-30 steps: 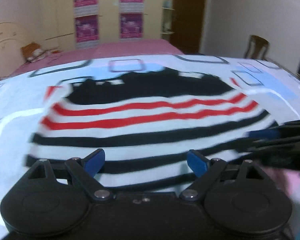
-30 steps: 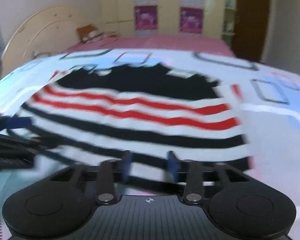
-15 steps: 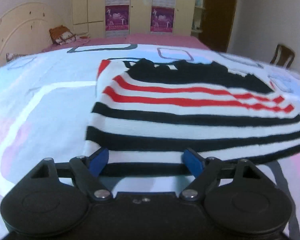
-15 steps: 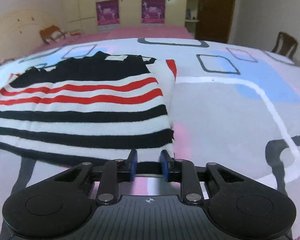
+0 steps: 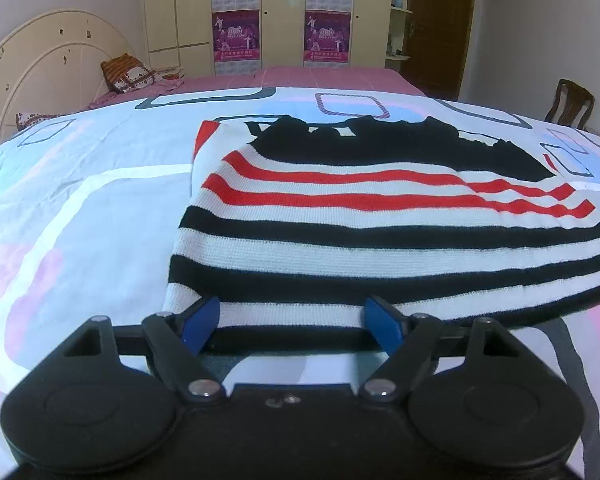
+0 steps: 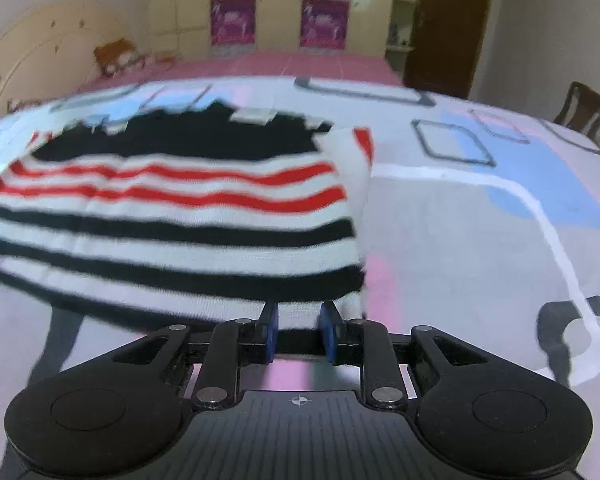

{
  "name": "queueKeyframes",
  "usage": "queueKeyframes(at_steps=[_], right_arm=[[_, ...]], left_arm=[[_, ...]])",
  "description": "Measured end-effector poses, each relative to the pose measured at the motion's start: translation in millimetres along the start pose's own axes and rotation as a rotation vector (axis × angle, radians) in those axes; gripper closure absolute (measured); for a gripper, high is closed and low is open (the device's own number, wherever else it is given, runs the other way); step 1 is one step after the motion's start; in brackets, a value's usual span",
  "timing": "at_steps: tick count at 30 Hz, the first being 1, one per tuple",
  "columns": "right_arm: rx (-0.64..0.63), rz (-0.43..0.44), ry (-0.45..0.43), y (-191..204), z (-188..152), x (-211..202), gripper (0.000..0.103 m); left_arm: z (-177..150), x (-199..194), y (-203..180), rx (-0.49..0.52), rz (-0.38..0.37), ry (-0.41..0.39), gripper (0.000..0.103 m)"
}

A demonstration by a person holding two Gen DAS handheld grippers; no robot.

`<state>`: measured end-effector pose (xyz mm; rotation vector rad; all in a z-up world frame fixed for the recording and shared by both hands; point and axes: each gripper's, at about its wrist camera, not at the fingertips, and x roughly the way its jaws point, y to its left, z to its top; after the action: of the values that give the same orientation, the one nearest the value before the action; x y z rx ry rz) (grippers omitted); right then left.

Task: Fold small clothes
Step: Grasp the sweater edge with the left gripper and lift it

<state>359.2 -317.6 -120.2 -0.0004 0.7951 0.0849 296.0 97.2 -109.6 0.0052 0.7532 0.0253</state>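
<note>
Striped sweater (image 5: 360, 240) hem between hand-held gripper (image 5: 292, 320) fingers

Left hand-held gripper (image 5: 292, 316): black body, two round domed discs, silver screws, blue pads (image 5: 202, 318). Right hand-held gripper (image 6: 298, 328): same black frame, ribbed centre plate with a small crosshair mark, blue pads (image 6: 269, 332).

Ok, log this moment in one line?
left gripper: open at sweater hem | right gripper: narrow, at near corner | bedspread: sweater flat

The wall posters (image 5: 236, 36) carry print too small to read.
</note>
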Motion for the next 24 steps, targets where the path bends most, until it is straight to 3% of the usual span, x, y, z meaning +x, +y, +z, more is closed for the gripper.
queueKeyframes(at_steps=[8,10,12,15,20,23,24], right_arm=[[0.007,0.018,0.03,-9,-5,8,0.08],[0.008,0.022,0.031,-10,-3,5,0.08],[0.018,0.013,0.011,-11,-1,-5,0.08],[0.06,-0.001,-0.03,-13,1,-16,0.079],[0.164,0.097,-0.023,-10,11,-16,0.079],[0.19,0.133,-0.02,-1,22,-12,0.078],[0.199,0.143,-0.017,3,26,-9,0.067]], left_arm=[[1,-1,1,-0.003,-0.001,0.012,0.022],[8,-13,3,-0.019,0.015,0.031,0.034],[8,-32,7,-0.041,0.024,-0.005,0.033],[-2,-44,24,-0.207,-0.042,-0.001,0.034],[-23,-30,48,-0.571,-0.142,0.016,0.037],[-25,-19,57,-0.716,-0.173,-0.021,0.037],[-24,-14,60,-0.743,-0.177,-0.034,0.038]])
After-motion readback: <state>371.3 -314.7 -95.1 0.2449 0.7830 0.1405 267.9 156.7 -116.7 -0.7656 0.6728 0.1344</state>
